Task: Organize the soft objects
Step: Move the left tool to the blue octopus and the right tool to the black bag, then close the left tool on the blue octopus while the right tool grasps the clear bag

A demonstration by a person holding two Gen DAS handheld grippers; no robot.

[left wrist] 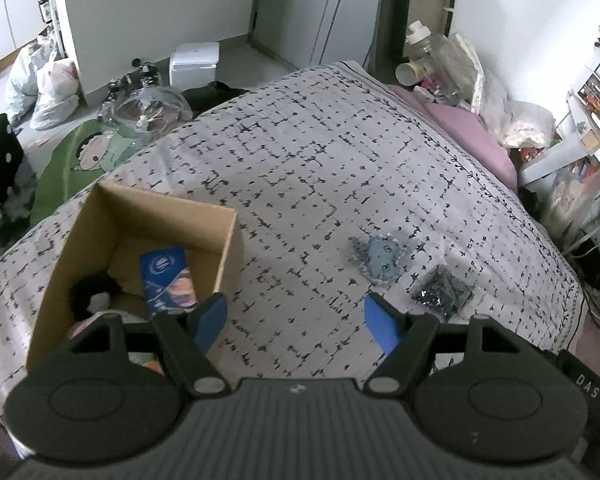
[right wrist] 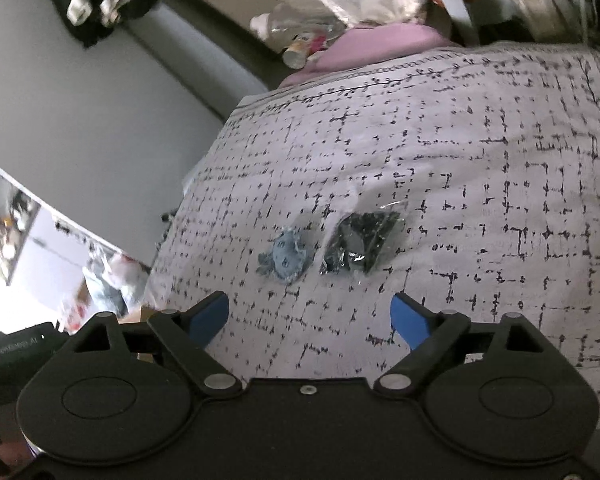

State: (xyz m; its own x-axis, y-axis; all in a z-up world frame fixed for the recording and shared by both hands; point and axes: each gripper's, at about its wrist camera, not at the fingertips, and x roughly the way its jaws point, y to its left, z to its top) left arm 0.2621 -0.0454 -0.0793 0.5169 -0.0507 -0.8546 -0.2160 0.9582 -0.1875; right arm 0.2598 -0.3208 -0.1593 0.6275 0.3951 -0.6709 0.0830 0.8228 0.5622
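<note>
**Hovering over the bed with both grippers empty**

Holding both tools above the patterned bedspread [left wrist: 300, 168], I have nothing between the fingers of either one. My left gripper [left wrist: 296, 320] has its blue pads spread apart, with only the bedspread showing in the gap. My right gripper [right wrist: 310, 316] stands wider still, jaws well apart and nothing between them.

Two soft things lie on the cover ahead of me. A small blue plush toy [left wrist: 378, 258] rests flat on the cloth, and just beside it sits a clear plastic bag of dark pieces [left wrist: 442, 290]. In the right wrist view the same pair lies side by side, the plush toy [right wrist: 286, 258] on the left and the bag [right wrist: 360, 246] on the right, close but apart.

The open cardboard box [left wrist: 96, 240] stands on the bed next to my left gripper's left finger. Inside it I can see a blue printed packet [left wrist: 168, 280] leaning against the wall and a dark fuzzy item [left wrist: 90, 294] near it.
</note>
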